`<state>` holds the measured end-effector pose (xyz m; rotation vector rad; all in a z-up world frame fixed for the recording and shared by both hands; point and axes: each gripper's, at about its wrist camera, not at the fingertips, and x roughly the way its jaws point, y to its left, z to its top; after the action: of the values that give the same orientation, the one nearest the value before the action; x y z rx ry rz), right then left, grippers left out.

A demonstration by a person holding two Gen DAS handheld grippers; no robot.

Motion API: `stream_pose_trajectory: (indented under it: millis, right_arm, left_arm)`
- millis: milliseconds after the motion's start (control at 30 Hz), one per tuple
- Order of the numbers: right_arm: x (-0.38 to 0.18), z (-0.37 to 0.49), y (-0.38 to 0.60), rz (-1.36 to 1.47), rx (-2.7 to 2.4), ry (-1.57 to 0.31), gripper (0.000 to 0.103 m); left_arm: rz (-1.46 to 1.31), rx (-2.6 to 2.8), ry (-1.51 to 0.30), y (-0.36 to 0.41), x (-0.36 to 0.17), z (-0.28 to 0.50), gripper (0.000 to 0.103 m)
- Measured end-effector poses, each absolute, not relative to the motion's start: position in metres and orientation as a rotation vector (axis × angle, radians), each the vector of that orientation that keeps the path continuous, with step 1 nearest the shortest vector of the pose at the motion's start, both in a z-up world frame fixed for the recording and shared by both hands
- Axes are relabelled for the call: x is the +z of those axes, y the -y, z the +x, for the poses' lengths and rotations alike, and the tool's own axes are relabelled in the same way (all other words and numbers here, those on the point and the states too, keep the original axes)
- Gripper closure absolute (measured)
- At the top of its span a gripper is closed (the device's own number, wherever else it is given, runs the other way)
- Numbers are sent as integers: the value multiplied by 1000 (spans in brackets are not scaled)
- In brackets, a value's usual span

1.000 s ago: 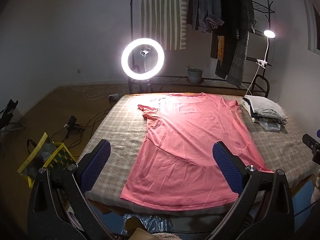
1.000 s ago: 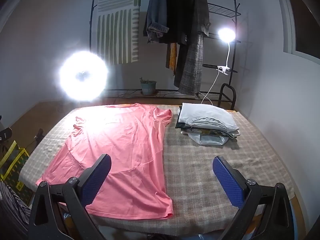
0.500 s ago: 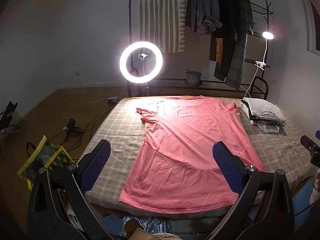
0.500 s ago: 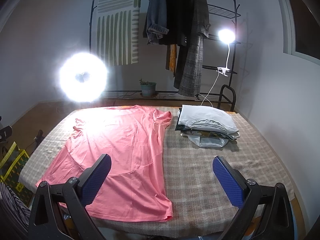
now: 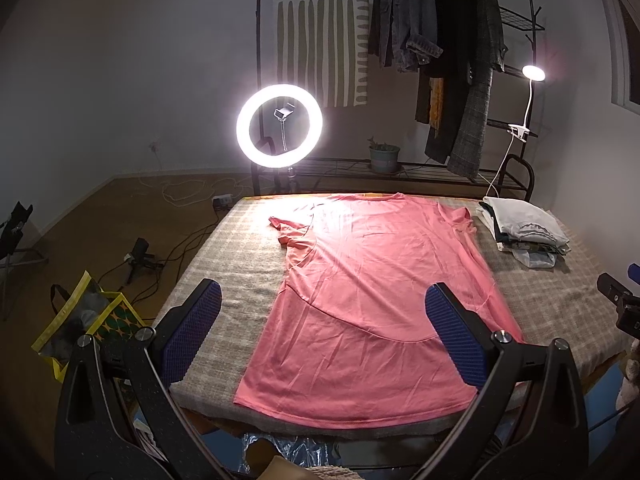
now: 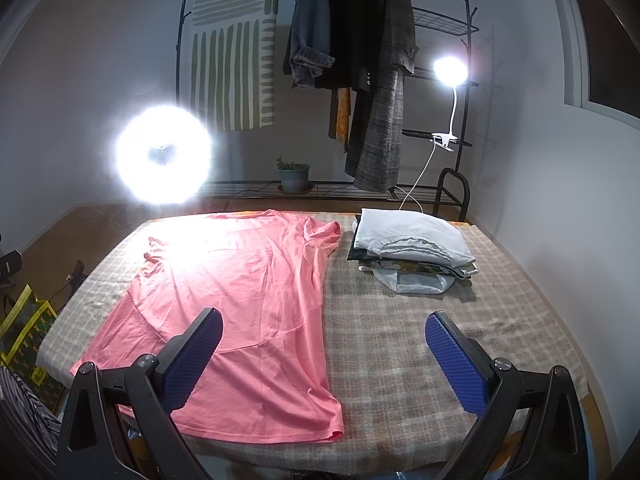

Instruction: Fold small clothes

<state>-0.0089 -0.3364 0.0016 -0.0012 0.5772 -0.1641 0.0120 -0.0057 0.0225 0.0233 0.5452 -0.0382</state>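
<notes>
A pink T-shirt (image 5: 372,296) lies spread flat on the checked table cover (image 5: 236,264), hem toward me, collar at the far edge. Its left sleeve is crumpled. It also shows in the right wrist view (image 6: 240,304), left of centre. My left gripper (image 5: 324,336) is open and empty, held above the near edge over the shirt's hem. My right gripper (image 6: 324,356) is open and empty, above the near edge, just right of the shirt's right side. Part of the right gripper shows at the right edge of the left wrist view.
A stack of folded clothes (image 6: 412,244) sits at the far right of the table cover (image 6: 440,308). A ring light (image 5: 279,125) stands behind the far edge. A clothes rack (image 6: 360,80) and a clip lamp (image 6: 450,70) are behind. A yellow bag (image 5: 80,328) is on the floor at left.
Both grippers have drawn back and up a little, so the shirt and table look slightly farther off. The shirt has not moved. Both grippers stay open.
</notes>
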Motion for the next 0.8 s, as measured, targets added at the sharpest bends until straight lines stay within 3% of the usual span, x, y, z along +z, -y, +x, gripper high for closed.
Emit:
stream_pose_trajectory:
  millis: [800]
  right_arm:
    - [0,-7,339,1,-167,-580,1]
  left_arm:
    - [22,-38,-544,6,21,11,0]
